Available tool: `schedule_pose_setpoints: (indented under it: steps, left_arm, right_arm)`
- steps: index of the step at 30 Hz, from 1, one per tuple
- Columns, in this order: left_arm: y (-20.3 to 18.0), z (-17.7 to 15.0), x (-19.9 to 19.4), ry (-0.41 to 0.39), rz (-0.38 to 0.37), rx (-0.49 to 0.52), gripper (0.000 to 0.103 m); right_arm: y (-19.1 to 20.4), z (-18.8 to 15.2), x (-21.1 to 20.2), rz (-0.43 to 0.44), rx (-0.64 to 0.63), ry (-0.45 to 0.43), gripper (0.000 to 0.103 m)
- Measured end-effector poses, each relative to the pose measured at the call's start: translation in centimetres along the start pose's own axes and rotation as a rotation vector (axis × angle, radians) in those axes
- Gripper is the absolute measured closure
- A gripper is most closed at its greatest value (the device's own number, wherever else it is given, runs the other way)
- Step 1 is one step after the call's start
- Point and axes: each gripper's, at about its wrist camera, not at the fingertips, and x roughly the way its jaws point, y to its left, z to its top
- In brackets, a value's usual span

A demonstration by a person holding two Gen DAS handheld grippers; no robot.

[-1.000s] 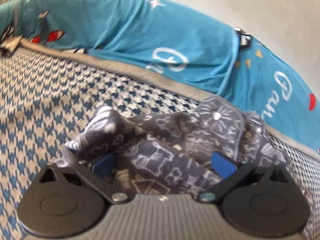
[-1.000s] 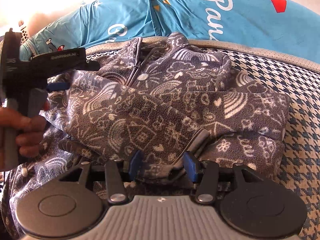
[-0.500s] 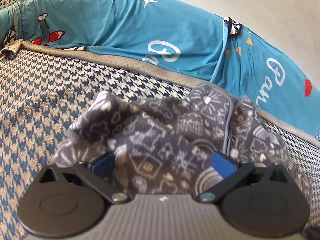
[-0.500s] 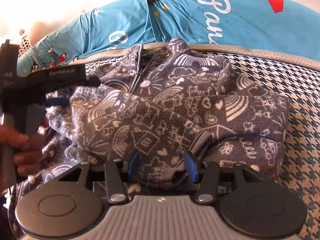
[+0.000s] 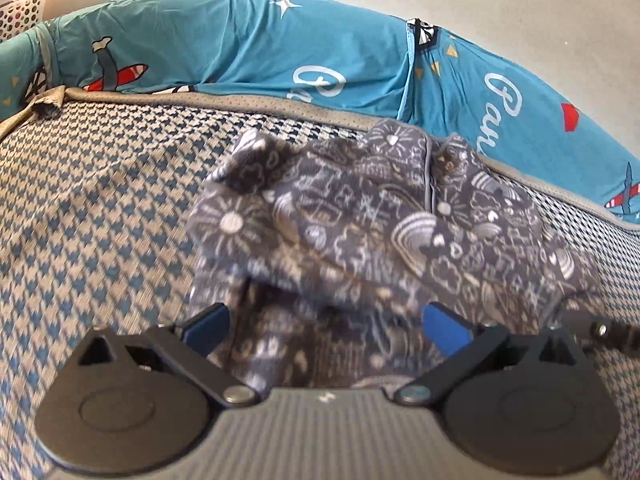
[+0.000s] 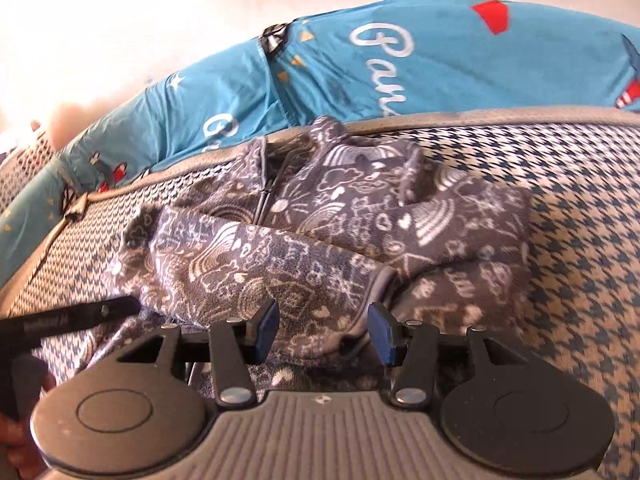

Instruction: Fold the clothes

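On the houndstooth-patterned cushion [image 6: 580,248] lies the grey printed fleece garment [image 6: 360,224], bunched and partly folded, its collar end near the cushion's grey piped edge. Beyond that edge, a teal sheet [image 5: 248,48] with white script and red-striped planes. Left gripper [image 5: 326,326]: blue fingers [image 5: 446,326] stand wide apart with a fold of the garment between and over them; cloth looks lifted there, but blur hides whether the pads press it, cannot tell. Right gripper [image 6: 326,330]: fingers [image 6: 382,332] partway apart, a thick bunch of the garment's hem filling the gap between them, pinched. From the right wrist view, the left gripper's black body sits at the garment's left edge, a hand [image 6: 16,452] below it. White perforated basket [image 5: 20,12] beyond the sheet's far left corner.
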Motion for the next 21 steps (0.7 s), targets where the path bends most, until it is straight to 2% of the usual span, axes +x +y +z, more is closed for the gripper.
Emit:
schedule_pose_setpoints:
  steps: [5, 10, 15, 21]
  left_arm:
    - [0.6, -2.4, -1.9, 0.013, -0.001, 0.002, 0.0]
    - [1.2, -4.2, -3.2, 0.02, 0.016, -0.001, 0.0]
    - [1.7, -5.4, -4.1, 0.016, 0.035, -0.008, 0.0]
    - [2.0, -6.6, -4.6, 0.027, 0.061, -0.004, 0.0]
  right_arm:
    - [-0.5, -1.9, -2.4, -0.025, 0.079, -0.035, 0.055]
    - [-1.0, -3.7, -3.5, -0.071, 0.125, -0.031, 0.055]
    - [-0.8, -5.4, -4.4, -0.143, 0.121, -0.034, 0.055]
    - [0.1, -6.9, -4.4, -0.17, 0.094, 0.002, 0.054]
